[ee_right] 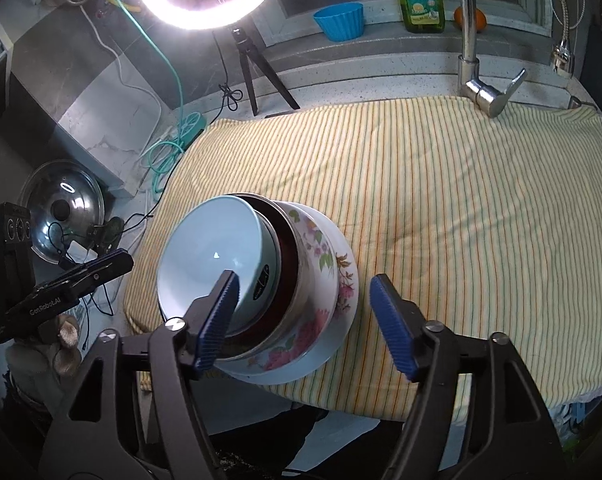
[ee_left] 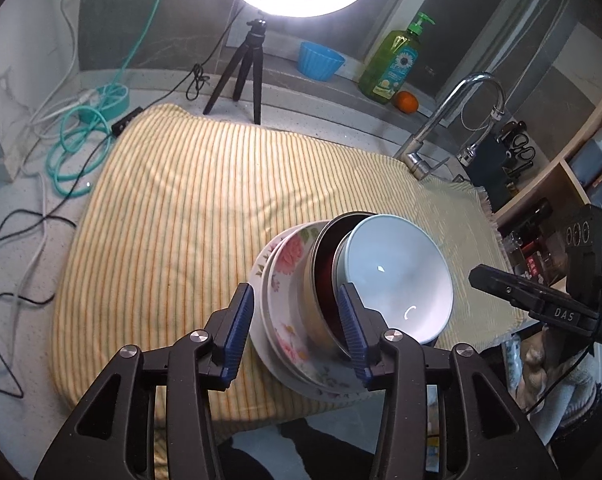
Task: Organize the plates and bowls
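Note:
A nested stack sits on the striped cloth near its front edge: a white plate (ee_left: 261, 320) at the bottom, a floral bowl (ee_left: 289, 256), a steel bowl with a dark red inside (ee_left: 325, 268), and a pale blue-white bowl (ee_left: 397, 268) on top. The stack also shows in the right wrist view, with the plate (ee_right: 341, 320), floral bowl (ee_right: 321, 256), steel bowl (ee_right: 289, 276) and pale bowl (ee_right: 213, 256). My left gripper (ee_left: 297, 320) is open, its jaws astride the stack's near side. My right gripper (ee_right: 305, 312) is open, also astride the stack.
The striped cloth (ee_left: 181, 208) covers the counter. A ring light on a tripod (ee_left: 253, 64), a blue cup (ee_left: 319, 60), a soap bottle (ee_left: 393, 60), an orange (ee_left: 405, 102) and a faucet (ee_left: 441, 128) stand at the back. Cables (ee_left: 77, 144) lie left. A pot lid (ee_right: 61, 212) lies left.

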Motion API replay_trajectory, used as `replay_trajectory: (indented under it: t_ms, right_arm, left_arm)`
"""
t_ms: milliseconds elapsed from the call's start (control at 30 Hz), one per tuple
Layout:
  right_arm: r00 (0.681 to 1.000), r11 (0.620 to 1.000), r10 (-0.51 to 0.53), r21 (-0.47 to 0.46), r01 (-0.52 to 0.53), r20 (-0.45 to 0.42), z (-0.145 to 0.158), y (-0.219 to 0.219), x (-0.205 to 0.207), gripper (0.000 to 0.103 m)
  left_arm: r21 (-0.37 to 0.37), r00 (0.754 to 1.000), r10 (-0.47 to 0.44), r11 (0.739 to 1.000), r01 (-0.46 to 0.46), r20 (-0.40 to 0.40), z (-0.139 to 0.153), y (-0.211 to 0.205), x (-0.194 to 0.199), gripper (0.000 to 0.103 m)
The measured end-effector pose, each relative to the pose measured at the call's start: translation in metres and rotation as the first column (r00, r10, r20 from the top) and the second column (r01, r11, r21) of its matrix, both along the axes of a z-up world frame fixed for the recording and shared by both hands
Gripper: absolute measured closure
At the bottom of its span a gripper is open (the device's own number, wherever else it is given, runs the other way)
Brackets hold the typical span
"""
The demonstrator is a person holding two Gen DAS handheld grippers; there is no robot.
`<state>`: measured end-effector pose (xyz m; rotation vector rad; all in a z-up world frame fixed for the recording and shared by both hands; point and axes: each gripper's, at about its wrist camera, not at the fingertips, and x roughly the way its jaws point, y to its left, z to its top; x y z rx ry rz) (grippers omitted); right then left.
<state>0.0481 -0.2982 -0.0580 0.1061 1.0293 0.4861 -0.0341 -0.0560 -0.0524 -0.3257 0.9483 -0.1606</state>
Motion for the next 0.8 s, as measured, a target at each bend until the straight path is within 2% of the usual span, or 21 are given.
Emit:
replay_trajectory:
  t_ms: [100,167,233,267,367,467,533,633,800]
  right_arm:
    - [1.0,1.0,-0.013,-0.021,0.014,0.015,0.002,0.003,0.001,0.027]
    - [0.999,0.999,-0.032,-0.021,0.033,0.022,0.003,0.001,0.002,0.027]
    - [0.998,0.999,-0.047,-0.019,0.048,0.037,0.004,-0.001,0.002,0.027]
    - [0.997,0.998,-0.054,-0.019,0.055,0.046,0.005,-0.003,0.001,0.027]
    - [0.997,0.999,-0.039,-0.031,0.041,0.064,0.006,-0.006,-0.002,0.016]
    - [0.996,0.997,-0.005,-0.078,0.012,0.09,0.01,-0.007,-0.004,0.016]
    - [0.992,0.996,0.007,-0.093,0.005,0.124,0.015,-0.01,-0.009,0.016]
    - [0.988,0.996,0.026,-0.094,-0.012,0.151,0.02,-0.012,-0.016,0.011]
    - [0.981,0.993,0.051,-0.114,-0.03,0.189,0.024,-0.011,-0.028,0.011]
  left_arm:
    - [0.025,1.0,-0.025,0.999,0.025,0.007,0.004,-0.004,0.001,0.061]
    - [0.042,0.999,-0.041,0.998,0.041,0.011,0.007,-0.009,0.001,0.055]
    - [0.066,0.999,-0.039,0.997,0.038,0.02,0.01,-0.014,0.001,0.044]
    - [0.079,0.999,-0.035,0.996,0.033,0.025,0.01,-0.016,0.001,0.044]
    - [0.129,0.999,0.006,0.992,-0.011,0.04,0.012,-0.025,-0.003,0.043]
    - [0.135,0.997,0.064,0.988,-0.071,0.051,0.014,-0.03,-0.007,0.041]
    - [0.15,0.995,0.084,0.984,-0.092,0.061,0.015,-0.034,-0.01,0.036]
    - [0.189,0.99,0.119,0.973,-0.132,0.078,0.017,-0.039,-0.017,0.036]
    - [0.197,0.983,0.155,0.965,-0.172,0.099,0.025,-0.045,-0.031,0.036]
